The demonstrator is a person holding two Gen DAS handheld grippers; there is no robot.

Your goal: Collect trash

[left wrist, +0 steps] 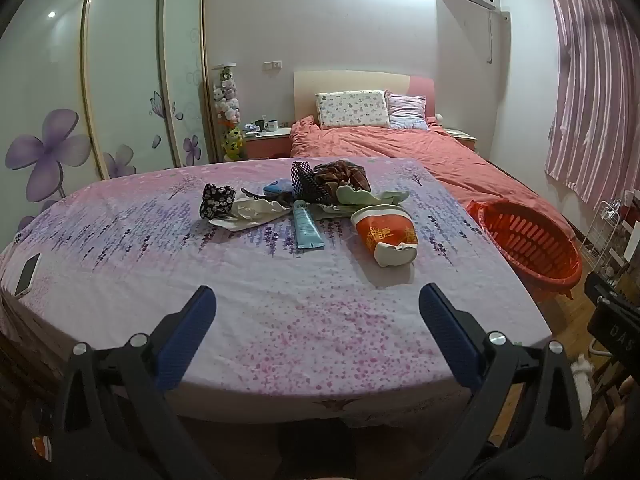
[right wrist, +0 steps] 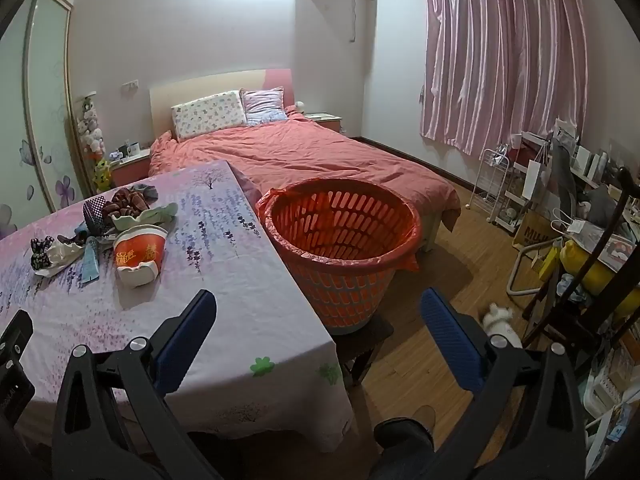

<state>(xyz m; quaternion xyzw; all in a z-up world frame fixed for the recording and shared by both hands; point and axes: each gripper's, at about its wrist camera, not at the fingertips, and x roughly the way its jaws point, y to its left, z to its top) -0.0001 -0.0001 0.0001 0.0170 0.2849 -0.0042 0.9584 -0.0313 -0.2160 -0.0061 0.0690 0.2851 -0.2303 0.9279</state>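
A crushed orange and white paper cup [left wrist: 386, 236] [right wrist: 140, 254] lies on the table's floral cloth [left wrist: 280, 320]. Behind it lie a blue tube [left wrist: 306, 226], crumpled white paper [left wrist: 254, 212], a pale green wrapper [left wrist: 368, 196] and dark patterned cloth pieces [left wrist: 218, 200] [left wrist: 336, 176]. An orange basket [right wrist: 340, 240] lined with a red bag stands on a stool at the table's right; it also shows in the left wrist view [left wrist: 532, 240]. My left gripper [left wrist: 316, 304] is open and empty over the table's near part. My right gripper [right wrist: 318, 308] is open and empty near the table's right edge.
A white phone [left wrist: 28, 274] lies at the table's left edge. A bed [right wrist: 300, 156] with a salmon cover stands behind the table. Cluttered shelves and a chair [right wrist: 572, 216] fill the right side. A small white dog [right wrist: 498, 320] is on the wooden floor.
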